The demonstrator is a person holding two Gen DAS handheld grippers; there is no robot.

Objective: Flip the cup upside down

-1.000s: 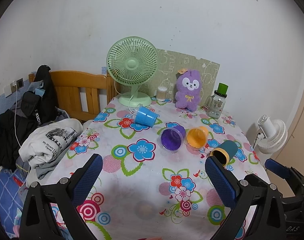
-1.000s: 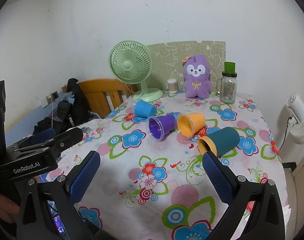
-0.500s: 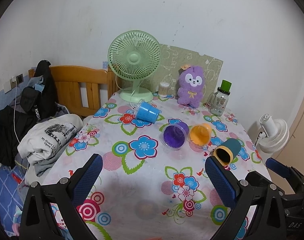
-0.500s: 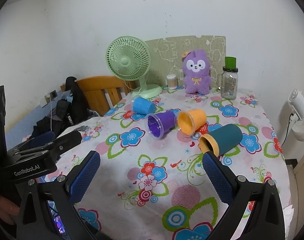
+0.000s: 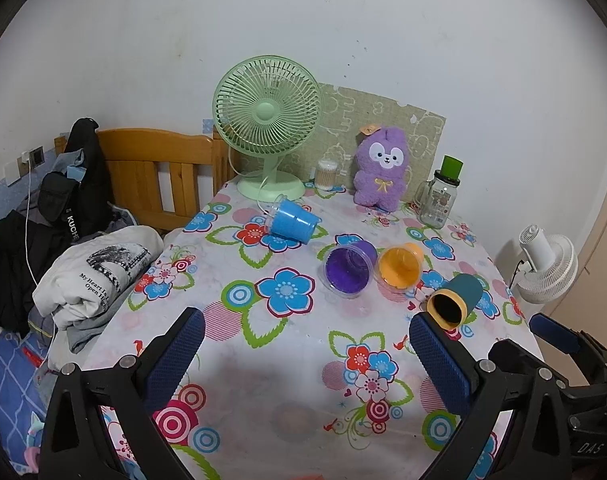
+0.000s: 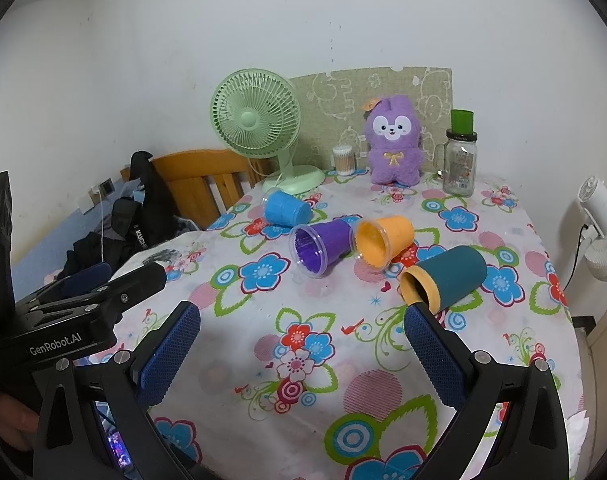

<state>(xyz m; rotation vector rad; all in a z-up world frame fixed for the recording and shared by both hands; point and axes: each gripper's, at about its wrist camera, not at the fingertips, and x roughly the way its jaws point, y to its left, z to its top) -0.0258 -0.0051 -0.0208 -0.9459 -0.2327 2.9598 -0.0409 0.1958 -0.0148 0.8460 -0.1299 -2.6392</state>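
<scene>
Several cups lie on their sides on the flowered tablecloth (image 5: pixel 287 352): a blue cup (image 5: pixel 293 222) (image 6: pixel 285 209), a purple cup (image 5: pixel 349 266) (image 6: pixel 319 245), an orange cup (image 5: pixel 400 265) (image 6: pixel 383 238) and a dark teal cup with a yellow rim (image 5: pixel 457 298) (image 6: pixel 445 278). My left gripper (image 5: pixel 303 344) is open and empty, over the near part of the table. My right gripper (image 6: pixel 301 340) is open and empty, with its right finger just in front of the teal cup's mouth.
A green desk fan (image 5: pixel 268 120), a cotton swab jar (image 5: pixel 327 174), a purple plush toy (image 5: pixel 381 168) and a glass jar with a green lid (image 5: pixel 441 196) stand along the back. Clothes (image 5: pixel 95 268) and a wooden bed frame (image 5: pixel 159 172) are at left. A white fan (image 5: pixel 547 264) stands at right.
Both grippers have drawn nearer to the cups and tilted downward slightly. The cups have not moved. Both stay open.
</scene>
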